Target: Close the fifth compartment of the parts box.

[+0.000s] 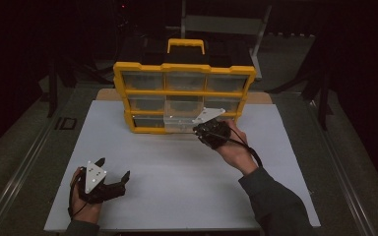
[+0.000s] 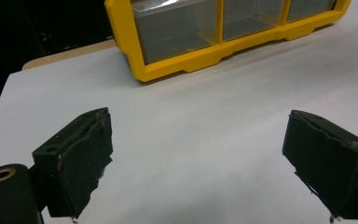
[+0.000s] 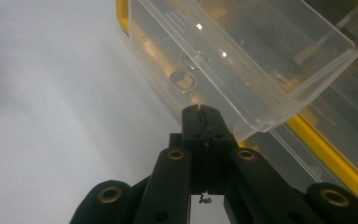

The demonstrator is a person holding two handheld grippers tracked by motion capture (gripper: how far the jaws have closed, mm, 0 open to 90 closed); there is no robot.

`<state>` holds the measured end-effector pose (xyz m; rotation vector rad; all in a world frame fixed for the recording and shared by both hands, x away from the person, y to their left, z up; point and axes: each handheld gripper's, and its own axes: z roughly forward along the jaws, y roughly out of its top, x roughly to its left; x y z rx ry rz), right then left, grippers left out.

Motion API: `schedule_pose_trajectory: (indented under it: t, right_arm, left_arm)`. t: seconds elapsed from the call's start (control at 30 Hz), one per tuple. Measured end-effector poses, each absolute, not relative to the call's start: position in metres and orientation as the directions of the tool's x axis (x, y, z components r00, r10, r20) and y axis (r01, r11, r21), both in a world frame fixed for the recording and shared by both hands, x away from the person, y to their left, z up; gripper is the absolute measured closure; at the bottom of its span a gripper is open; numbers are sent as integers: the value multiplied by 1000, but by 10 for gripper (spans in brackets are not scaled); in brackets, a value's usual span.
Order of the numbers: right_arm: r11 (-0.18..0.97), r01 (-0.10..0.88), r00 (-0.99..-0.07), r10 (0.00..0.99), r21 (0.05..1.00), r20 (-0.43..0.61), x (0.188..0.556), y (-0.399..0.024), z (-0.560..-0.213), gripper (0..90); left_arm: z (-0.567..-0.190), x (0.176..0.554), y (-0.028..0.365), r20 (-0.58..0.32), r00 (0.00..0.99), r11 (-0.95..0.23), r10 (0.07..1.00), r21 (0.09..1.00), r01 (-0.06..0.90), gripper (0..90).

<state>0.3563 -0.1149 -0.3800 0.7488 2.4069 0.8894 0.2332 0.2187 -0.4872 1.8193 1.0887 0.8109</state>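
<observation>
A: What is the clear drawer [image 3: 242, 60] like?

B: See-through plastic, pulled partway out of the bottom row of the yellow organizer [image 1: 182, 96], empty as far as one can tell.

A: And against the tools?

B: The right tool [image 1: 207, 129] sits just before the organizer's lower front, its jaws pressed together on the drawer's front lip. The left tool [image 1: 112, 169] rests on the white worktop [image 1: 177, 182], well short of the organizer, jaws wide apart with nothing between.

A: The hands?

B: The right forearm slants in toward the organizer; the left hand lies low on the worktop.
</observation>
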Motion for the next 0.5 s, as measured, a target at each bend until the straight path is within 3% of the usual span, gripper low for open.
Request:
schedule_pose_trajectory:
  t: [0.5]
  right_arm:
    - [611, 326, -740, 640, 722, -208, 366, -103, -385, 900]
  left_arm:
    - [-487, 233, 219, 103, 412, -265, 905, 895, 359, 77]
